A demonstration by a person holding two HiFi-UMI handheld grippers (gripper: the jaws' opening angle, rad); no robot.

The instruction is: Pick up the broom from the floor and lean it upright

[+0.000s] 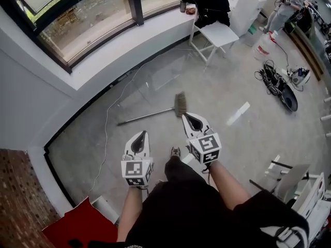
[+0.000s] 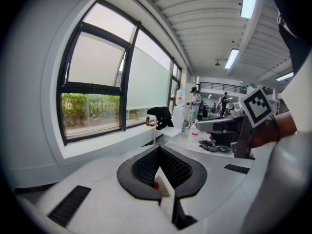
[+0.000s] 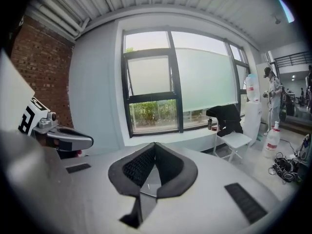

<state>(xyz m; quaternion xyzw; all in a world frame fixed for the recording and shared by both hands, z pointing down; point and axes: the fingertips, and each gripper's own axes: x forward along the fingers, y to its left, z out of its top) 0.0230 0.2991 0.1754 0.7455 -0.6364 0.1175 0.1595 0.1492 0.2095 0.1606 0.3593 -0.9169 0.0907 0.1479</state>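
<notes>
The head view looks steeply down on the left gripper point(image 1: 143, 134), right gripper point(image 1: 187, 118) and grey concrete floor point(image 1: 243, 138). Each gripper view sits close behind its jaws, facing roughly level toward the black-framed window point(image 3: 146, 77); all share the white folding chair point(image 1: 220, 34)

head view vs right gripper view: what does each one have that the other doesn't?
Head view only: the broom lying flat on the floor, and the person's legs.
Right gripper view only: the ceiling, and a close look along the right gripper, jaws together with nothing held.
Both: the window, the white chair with the black jacket on it, the brick wall, the cables and the left gripper.
</notes>
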